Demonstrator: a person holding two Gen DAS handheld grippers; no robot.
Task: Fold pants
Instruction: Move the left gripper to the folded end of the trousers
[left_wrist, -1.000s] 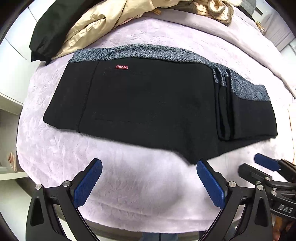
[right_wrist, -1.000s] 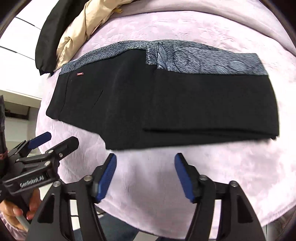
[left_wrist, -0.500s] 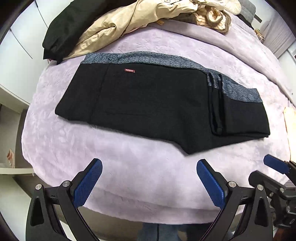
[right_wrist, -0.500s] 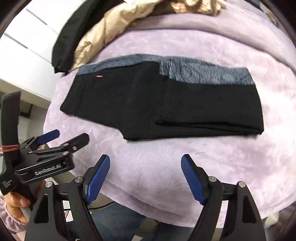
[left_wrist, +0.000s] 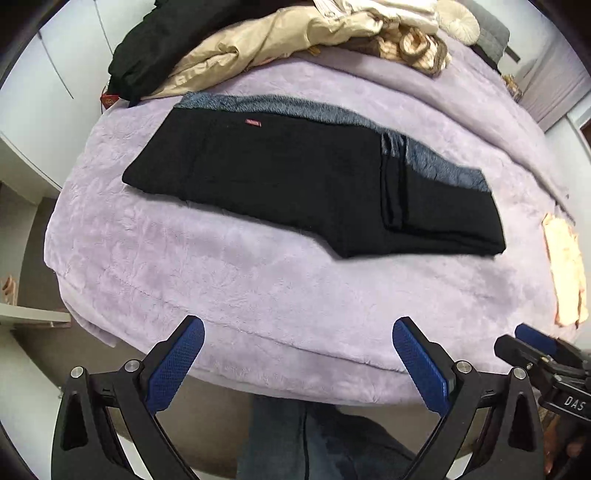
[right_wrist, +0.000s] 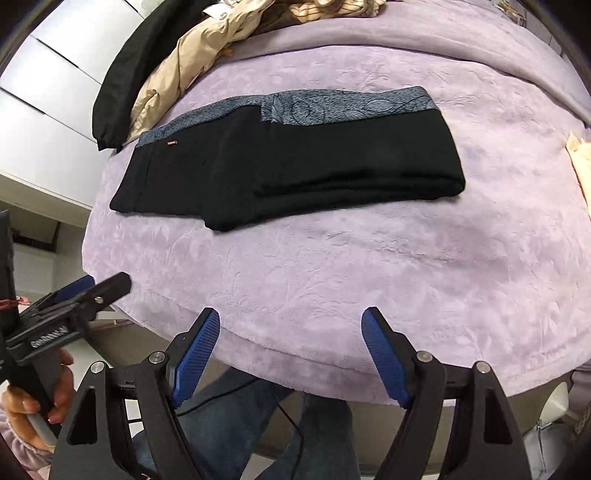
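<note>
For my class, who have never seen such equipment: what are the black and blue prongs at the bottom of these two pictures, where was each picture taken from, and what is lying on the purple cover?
There is no robot here. A person holds a hand-operated two-finger gripper in each hand, and each gripper carries a wide-angle camera looking forward along its fingers. One picture comes from the left gripper, the other from the right gripper. The blue strips are the fingers' grip pads.

On the purple plush bedspread lie black pants with a grey patterned waistband, partly folded over themselves. Behind them sits a pile of beige and black clothes.

Both grippers are open and hold nothing; they hover at the near edge of the bed.
</note>
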